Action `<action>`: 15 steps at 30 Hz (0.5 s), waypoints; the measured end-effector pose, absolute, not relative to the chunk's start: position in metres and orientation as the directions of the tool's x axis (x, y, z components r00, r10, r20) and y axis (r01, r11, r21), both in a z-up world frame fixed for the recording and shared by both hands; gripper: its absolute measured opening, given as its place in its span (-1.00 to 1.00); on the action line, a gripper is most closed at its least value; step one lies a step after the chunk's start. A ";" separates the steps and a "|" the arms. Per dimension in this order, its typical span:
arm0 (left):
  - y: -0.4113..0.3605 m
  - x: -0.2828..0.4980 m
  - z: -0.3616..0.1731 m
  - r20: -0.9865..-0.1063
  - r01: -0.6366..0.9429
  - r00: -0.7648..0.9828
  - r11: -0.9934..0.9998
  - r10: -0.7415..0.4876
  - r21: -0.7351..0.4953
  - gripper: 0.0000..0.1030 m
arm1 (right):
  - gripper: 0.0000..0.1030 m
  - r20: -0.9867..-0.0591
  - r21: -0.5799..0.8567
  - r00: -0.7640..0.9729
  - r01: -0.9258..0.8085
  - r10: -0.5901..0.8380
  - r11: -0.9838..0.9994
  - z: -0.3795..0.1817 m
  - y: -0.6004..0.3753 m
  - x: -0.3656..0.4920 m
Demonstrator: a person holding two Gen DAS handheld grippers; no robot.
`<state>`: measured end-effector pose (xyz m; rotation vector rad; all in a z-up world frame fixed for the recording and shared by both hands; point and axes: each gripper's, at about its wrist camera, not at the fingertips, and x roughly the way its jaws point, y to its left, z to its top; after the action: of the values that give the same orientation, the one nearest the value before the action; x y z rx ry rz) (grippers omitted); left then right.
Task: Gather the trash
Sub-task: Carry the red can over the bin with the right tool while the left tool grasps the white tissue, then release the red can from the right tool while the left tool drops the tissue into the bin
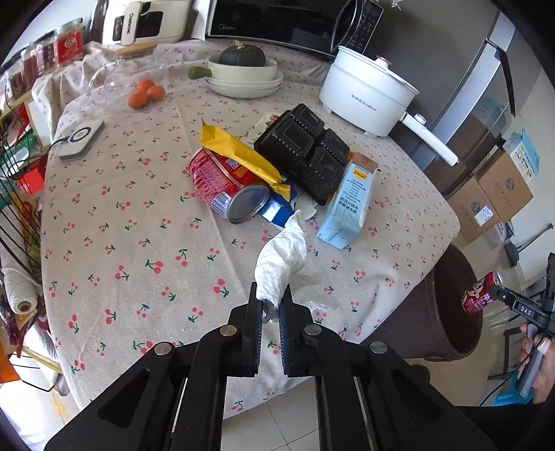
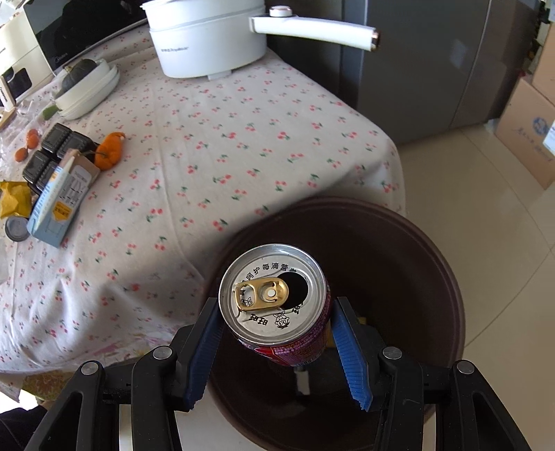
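My left gripper (image 1: 271, 299) is shut on a crumpled white tissue (image 1: 282, 258) just above the tablecloth near the table's front edge. Beyond it lie a red tin can (image 1: 222, 180), a yellow wrapper (image 1: 239, 152), a black plastic tray (image 1: 305, 152) and a light blue carton (image 1: 348, 201). My right gripper (image 2: 274, 312) holds a red drink can (image 2: 277, 305), opened top facing the camera, above the brown bin (image 2: 409, 263) beside the table. The can seems to sit between the blue pads with a small gap at the right pad. The can (image 1: 480, 293) and bin (image 1: 447, 305) also show in the left wrist view.
At the back stand a white electric pot (image 1: 364, 90), stacked bowls with a dark squash (image 1: 242, 74), oranges (image 1: 145, 93), a microwave (image 1: 288, 20) and jars (image 1: 52, 52). A white device (image 1: 81, 138) lies at left. Cardboard boxes (image 1: 492, 197) stand on the floor. A wire rack (image 1: 17, 194) is at left.
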<state>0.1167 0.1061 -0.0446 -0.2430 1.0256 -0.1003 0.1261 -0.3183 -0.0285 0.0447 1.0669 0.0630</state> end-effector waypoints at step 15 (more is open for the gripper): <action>-0.024 0.132 -0.041 -0.832 0.182 0.463 0.952 -0.304 -0.247 -0.84 | 0.08 -0.887 0.050 0.461 0.047 0.023 0.998 -0.047 -0.375 0.096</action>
<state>0.1315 -0.0240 -0.0411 -0.1293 1.0480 -0.2996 0.0962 -0.3745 -0.0471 0.0704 1.0915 -0.0148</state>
